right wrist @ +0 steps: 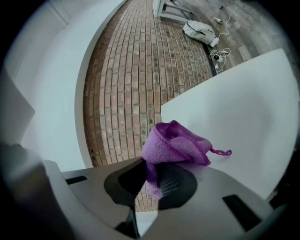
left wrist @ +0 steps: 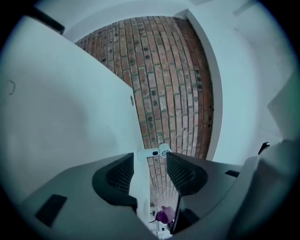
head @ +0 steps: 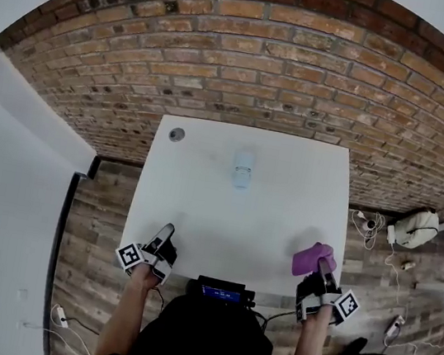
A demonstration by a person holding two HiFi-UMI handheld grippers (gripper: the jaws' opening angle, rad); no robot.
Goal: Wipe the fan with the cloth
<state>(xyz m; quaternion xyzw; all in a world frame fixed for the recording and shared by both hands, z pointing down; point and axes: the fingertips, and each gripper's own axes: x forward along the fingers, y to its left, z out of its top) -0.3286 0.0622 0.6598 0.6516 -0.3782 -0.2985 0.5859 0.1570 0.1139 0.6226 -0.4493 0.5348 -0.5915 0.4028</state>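
Head view: the fan (head: pixel 243 168) stands alone toward the far middle of the white counter (head: pixel 201 203), well apart from both tongs. The left tongs (head: pixel 167 232) sit at the near left edge and the right tongs (head: pixel 323 269) at the near right edge. The purple cloth (head: pixel 313 258) is bunched at the tip of the right tongs, over the counter's near right corner. This view does not settle either jaw gap.

Left gripper view: the jaws stand moderately apart with nothing between the pads. Only the counter's edge and the distant fan show through the gap. The picture is rolled, so the counter stands like a wall at its left.

Right gripper view: the jaws are closed on the cloth, which bulges above the pads, with a thin loop trailing to the right. Of the two gripper views, only the left one shows the fan.

Hard to make out: the fan is too small for detail. A small round grey item (head: pixel 177 134) at the counter's far left corner cannot be identified. A pale bag (head: pixel 416 227) and cables lie on the floor (head: pixel 375 264) at right.
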